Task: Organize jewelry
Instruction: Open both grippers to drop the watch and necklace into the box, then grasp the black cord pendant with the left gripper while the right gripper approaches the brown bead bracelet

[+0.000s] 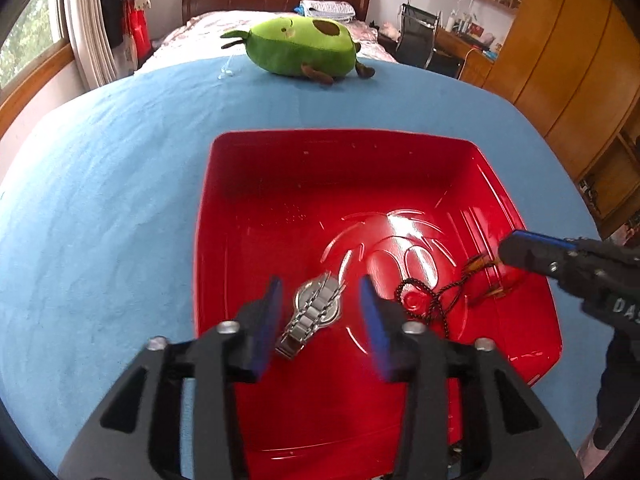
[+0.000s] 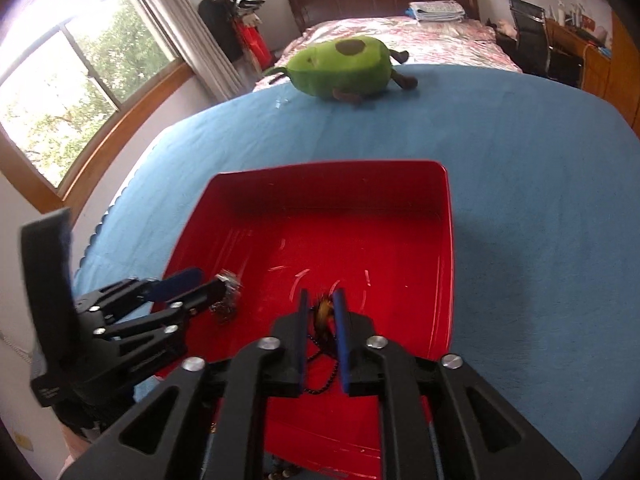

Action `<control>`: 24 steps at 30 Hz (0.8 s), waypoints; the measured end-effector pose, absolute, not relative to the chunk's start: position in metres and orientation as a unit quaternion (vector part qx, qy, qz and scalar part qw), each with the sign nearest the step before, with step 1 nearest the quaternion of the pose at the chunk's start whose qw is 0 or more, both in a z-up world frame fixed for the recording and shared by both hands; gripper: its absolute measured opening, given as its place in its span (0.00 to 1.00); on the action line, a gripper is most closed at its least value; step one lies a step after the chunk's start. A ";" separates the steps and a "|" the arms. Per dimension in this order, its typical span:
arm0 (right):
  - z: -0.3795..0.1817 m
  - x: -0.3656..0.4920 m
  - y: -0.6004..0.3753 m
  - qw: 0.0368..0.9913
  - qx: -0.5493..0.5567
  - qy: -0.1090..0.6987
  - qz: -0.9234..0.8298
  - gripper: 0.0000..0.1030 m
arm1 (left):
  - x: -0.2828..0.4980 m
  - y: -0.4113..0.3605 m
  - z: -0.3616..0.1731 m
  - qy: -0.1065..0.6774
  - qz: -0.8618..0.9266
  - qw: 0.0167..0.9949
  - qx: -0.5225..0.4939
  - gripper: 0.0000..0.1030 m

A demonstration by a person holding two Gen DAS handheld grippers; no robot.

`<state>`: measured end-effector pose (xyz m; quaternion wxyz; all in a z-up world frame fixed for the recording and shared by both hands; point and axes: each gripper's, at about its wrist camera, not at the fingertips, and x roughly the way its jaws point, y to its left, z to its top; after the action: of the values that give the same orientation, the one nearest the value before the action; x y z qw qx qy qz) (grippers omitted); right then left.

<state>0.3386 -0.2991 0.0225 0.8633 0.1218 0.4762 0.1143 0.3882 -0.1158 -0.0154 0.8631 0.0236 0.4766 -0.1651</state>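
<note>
Left wrist view: left gripper hangs partly open, pads clear of the steel watch lying between them at 6 o'clock in the red tray. Stiff and slippery, it is best pinched across its band. Right gripper stands narrowly parted around the limp bead necklace, seemingly loose.
</note>
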 end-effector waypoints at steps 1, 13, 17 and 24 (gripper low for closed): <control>0.022 0.336 -0.300 0.863 0.124 0.476 0.116 0.19 | 0.385 -0.113 -0.011 0.472 -0.167 0.865 0.022 0.44; 0.046 0.252 -0.309 0.881 0.135 0.437 0.120 0.25 | 0.296 -0.080 0.034 0.420 -0.151 0.894 0.040 0.66; 0.034 0.222 -0.309 0.881 0.142 0.436 0.112 0.25 | 0.260 -0.060 0.022 0.412 -0.123 0.903 0.028 0.81; -0.003 0.197 -0.303 0.861 0.180 0.458 0.129 0.26 | 0.226 -0.042 -0.014 0.416 -0.113 0.902 0.023 0.85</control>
<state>0.1973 -0.3028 -0.0034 0.8609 0.1799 0.4579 0.1293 0.2257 -0.0418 -0.0143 0.9021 0.0228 0.4159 -0.1127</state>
